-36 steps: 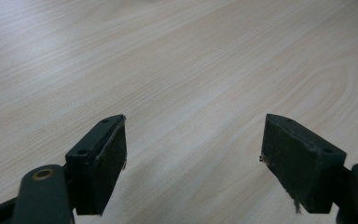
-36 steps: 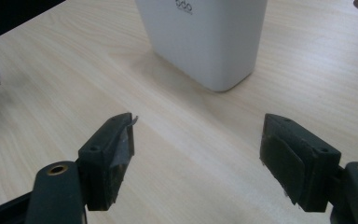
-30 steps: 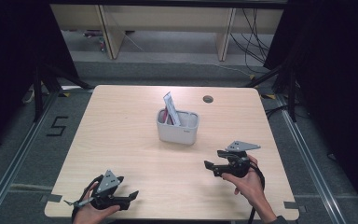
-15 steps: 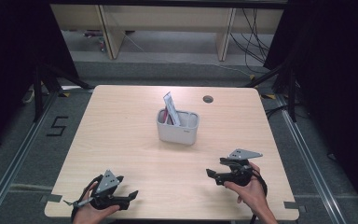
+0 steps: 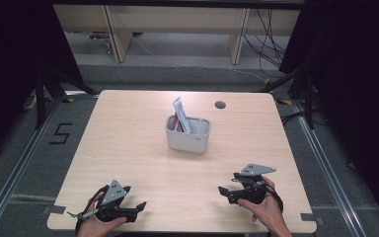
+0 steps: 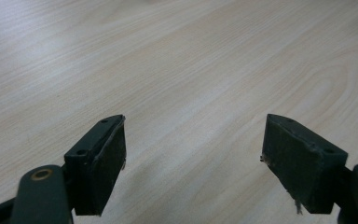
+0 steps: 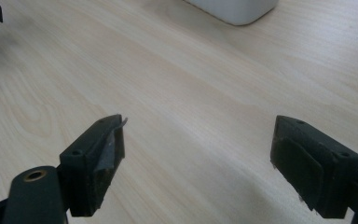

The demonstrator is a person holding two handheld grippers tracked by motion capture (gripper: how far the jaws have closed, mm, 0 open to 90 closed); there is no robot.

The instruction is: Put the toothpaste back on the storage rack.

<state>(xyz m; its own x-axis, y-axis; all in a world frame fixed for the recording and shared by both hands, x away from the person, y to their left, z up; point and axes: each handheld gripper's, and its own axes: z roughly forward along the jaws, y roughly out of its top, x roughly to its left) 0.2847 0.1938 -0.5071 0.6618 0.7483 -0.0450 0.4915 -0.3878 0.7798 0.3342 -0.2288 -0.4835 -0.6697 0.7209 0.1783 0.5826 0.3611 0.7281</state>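
Two black two-jaw claws at the near edge of the light wood-grain worktop [image 5: 138, 143], one per hand. Left claw [image 5: 140, 205] near the front left corner, held low over the wood, jaws pointing toward the right. Jaws spread wide in the left gripper view [image 6: 193, 154], released, bare wood grain between the pads. Right claw [image 5: 222, 190] near the front right corner, jaws pointing toward the left, grey three-cornered plate on top. Jaws just opened further, now standing wide apart in the right gripper view [image 7: 198, 163], released, nothing between the pads.

Pale grey rounded-rectangular plastic bin [image 5: 188, 140] at mid-worktop, upright, well apart from both claws, beyond them and between them. White-and-red flat packet [image 5: 181, 115] standing tilted inside bin, upper end above rim. Bottom corner of bin [image 7: 233, 9] at top edge of right gripper view. Small dark round hole [image 5: 220, 104] in worktop behind bin, toward the far edge.
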